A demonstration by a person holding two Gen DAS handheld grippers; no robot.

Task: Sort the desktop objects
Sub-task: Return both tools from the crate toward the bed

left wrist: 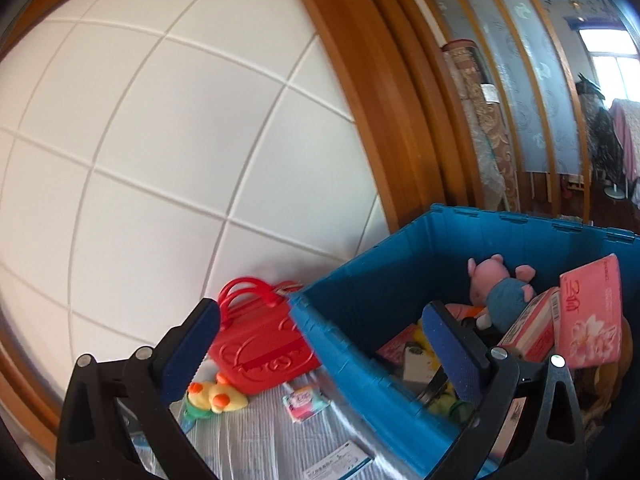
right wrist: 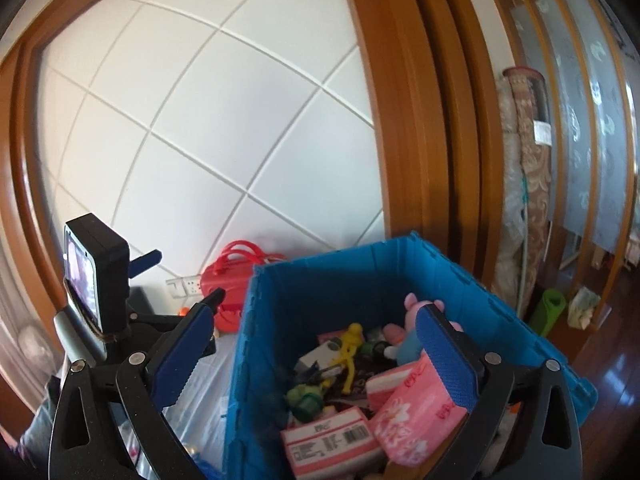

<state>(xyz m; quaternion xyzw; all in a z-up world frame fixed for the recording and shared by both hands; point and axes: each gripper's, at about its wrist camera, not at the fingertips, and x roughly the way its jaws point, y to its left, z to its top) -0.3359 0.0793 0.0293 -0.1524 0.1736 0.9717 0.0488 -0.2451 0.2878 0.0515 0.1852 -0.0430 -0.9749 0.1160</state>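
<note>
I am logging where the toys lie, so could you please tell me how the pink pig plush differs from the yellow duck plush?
The pink pig plush lies inside the blue crate, on top of boxes; the yellow duck plush lies outside it on the surface, by the red bag. The pig wears blue; the duck has orange parts. Both are soft toys, and neither tool holds them.

Both wrist views look down, sharing the blue crate (left wrist: 400,380) (right wrist: 256,360).

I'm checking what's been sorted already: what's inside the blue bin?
The blue bin holds a pink pig plush, pink tissue packs, a barcoded pink box and a yellow figure. Whatever lies beneath this pile is hidden.
</note>
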